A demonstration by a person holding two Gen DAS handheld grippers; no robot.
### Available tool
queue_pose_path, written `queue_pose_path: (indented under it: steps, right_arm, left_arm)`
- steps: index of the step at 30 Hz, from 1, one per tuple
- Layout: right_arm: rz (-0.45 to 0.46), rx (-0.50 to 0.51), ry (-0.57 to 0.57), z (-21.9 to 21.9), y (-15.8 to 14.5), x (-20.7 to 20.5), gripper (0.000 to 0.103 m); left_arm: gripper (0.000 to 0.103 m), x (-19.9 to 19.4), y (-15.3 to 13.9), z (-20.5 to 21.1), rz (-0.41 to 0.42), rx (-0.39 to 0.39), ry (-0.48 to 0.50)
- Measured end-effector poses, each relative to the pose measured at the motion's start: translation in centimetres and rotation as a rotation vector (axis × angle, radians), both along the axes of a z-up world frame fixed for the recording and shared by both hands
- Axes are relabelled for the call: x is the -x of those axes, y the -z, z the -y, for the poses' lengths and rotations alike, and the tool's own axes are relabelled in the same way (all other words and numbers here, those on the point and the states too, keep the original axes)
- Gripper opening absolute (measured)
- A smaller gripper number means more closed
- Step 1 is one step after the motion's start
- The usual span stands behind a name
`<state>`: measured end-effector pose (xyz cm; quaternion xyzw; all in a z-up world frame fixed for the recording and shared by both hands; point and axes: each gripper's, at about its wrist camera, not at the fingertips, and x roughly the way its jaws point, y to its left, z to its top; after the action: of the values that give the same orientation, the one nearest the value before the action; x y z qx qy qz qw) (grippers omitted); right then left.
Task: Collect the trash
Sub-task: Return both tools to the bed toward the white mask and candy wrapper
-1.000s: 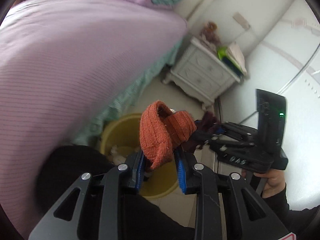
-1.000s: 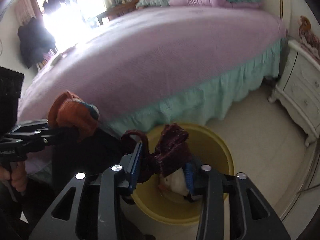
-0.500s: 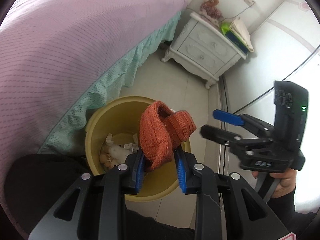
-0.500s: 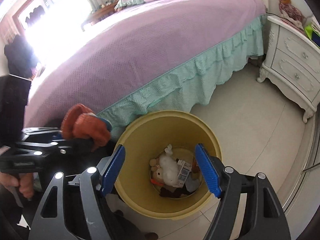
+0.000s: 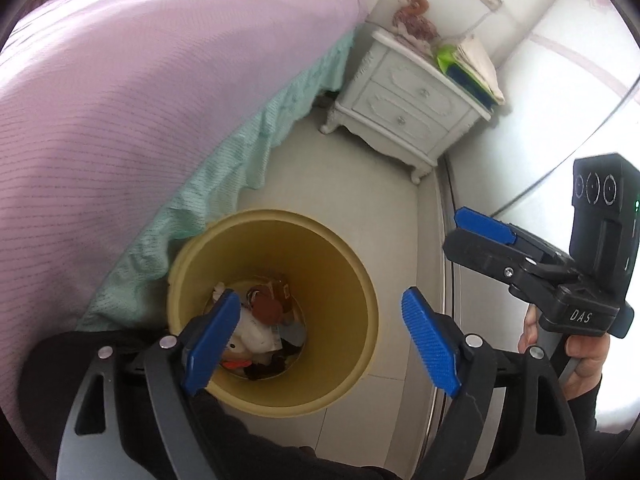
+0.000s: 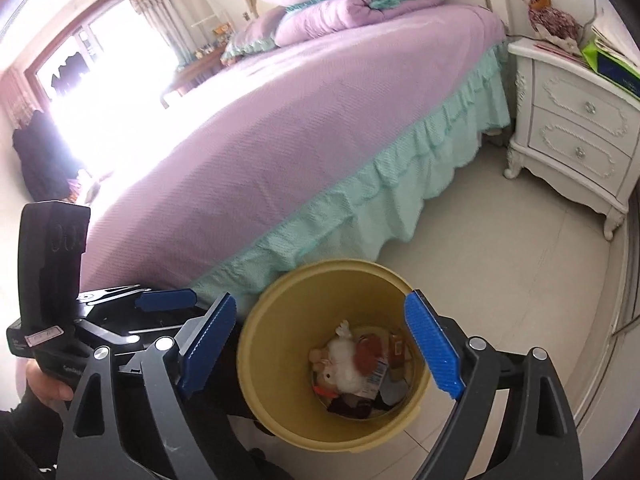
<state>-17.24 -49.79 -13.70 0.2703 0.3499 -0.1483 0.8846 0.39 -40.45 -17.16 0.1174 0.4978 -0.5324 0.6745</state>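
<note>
Both my jaws are opening with nothing between them: my left gripper (image 5: 316, 344) has let go of the orange knit piece, my right gripper (image 6: 340, 348) of the dark one, so this drop is done. Both now lie in the yellow bin (image 6: 280, 304) below, on the white plush and wrappers. Bin stands on the floor (image 6: 520, 240) beside the bed (image 6: 320, 120).
</note>
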Motion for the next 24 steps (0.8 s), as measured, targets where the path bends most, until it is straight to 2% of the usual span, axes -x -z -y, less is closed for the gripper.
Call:
queue_pose_path:
  steps: [7,14,19,24]
  right_arm:
    - [0.108,0.035,-0.137,-3.1,-3.8,-4.6,0.088]
    - [0.228,0.137,-0.349,-9.0,-9.0,-12.1,0.095]
    - [0.308,0.213,-0.496,-13.8,-12.4,-17.8,0.094]
    - [0.364,0.194,-0.569,-16.3,-14.4,-24.0,0.095]
  left_arm:
    - [0.090,-3.3,-4.4,-5.9,0.077,0.082,-0.166]
    - [0.098,-7.4,-10.0,-14.4,0.256,0.134,-0.427]
    - [0.099,-11.0,-12.8,-20.3,0.322,0.133,-0.605]
    - [0.099,-15.9,-15.7,-25.6,0.387,0.122,-0.782]
